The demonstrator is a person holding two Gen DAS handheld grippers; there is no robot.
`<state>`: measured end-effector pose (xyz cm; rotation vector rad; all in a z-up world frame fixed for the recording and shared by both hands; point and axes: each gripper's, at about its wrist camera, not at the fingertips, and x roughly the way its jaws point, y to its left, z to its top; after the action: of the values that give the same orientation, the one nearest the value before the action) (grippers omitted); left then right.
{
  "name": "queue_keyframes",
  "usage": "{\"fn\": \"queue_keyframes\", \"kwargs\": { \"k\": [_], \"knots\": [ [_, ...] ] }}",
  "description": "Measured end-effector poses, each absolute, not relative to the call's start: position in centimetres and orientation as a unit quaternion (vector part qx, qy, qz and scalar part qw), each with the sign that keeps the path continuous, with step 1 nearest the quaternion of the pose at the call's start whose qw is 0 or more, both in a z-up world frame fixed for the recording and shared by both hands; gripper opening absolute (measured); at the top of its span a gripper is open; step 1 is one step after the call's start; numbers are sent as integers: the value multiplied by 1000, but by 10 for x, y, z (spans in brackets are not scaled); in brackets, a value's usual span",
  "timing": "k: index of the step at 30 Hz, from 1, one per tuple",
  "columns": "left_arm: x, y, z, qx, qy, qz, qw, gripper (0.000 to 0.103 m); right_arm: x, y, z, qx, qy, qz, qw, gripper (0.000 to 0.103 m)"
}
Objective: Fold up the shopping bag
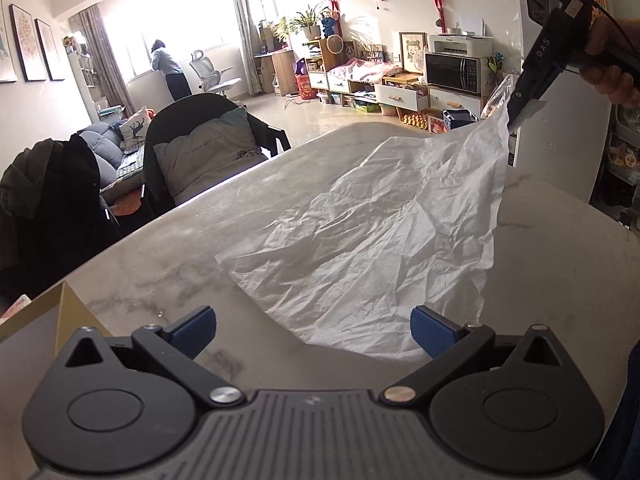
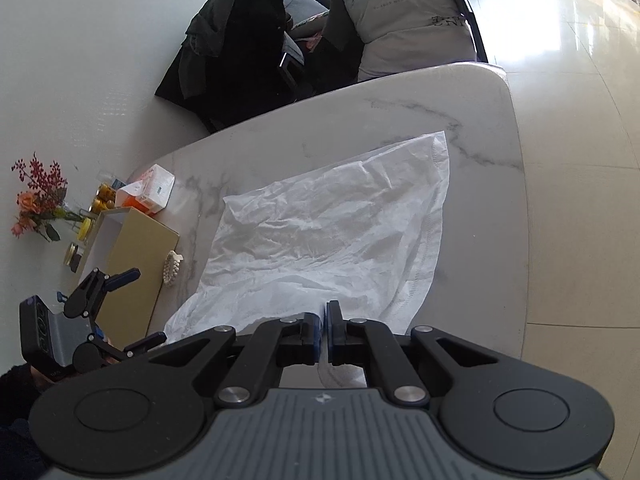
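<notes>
The white shopping bag lies spread and much wrinkled on the marble worktop, with one corner lifted into the air; the right gripper has its fingers pressed together on that edge of the bag, and in the left wrist view it holds the corner high at the far right; the left gripper has its fingers spread wide, low over the near edge of the bag, and pinches nothing. The risk, as I judge it, is that the thin material slips out of the closed fingers, because only a small piece is held; also the whole bag may slide over the smooth worktop when the corner is pulled, since nothing presses the other side down, so the fold would come crooked; the wrinkles may also spoil a clean crease. At the left on the worktop stand a gold box, a tissue packet and small jars near some flowers. Beyond the far edge there are a chair with a grey cushion, a glossy tiled floor, and a person at a bright window far away.
</notes>
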<state>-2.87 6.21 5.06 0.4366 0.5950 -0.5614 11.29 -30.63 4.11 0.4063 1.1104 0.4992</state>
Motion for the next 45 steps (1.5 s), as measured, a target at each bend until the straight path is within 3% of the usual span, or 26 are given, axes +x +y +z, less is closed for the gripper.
{"fn": "queue_keyframes", "kwargs": {
  "k": [18, 25, 35, 38, 40, 44, 45],
  "knots": [
    [-7, 60, 3, 339, 251, -315, 850, 103, 106, -366, 35, 295, 537, 222, 759, 8],
    [17, 51, -3, 358, 203, -338, 847, 103, 107, -376, 35, 338, 540, 233, 735, 11],
    [60, 29, -15, 354, 203, -372, 834, 102, 108, -391, 35, 392, 545, 248, 699, 11],
    [73, 24, -22, 355, 216, -374, 829, 83, 108, -395, 38, 388, 546, 249, 700, 11],
    [81, 22, -26, 352, 230, -370, 828, 61, 106, -397, 39, 389, 543, 254, 700, 11],
    [97, 23, -30, 324, 267, -369, 829, 38, 103, -398, 40, 374, 546, 262, 703, 11],
    [101, 23, -31, 317, 276, -368, 829, 26, 101, -394, 41, 359, 547, 268, 707, 11]
  ]
}}
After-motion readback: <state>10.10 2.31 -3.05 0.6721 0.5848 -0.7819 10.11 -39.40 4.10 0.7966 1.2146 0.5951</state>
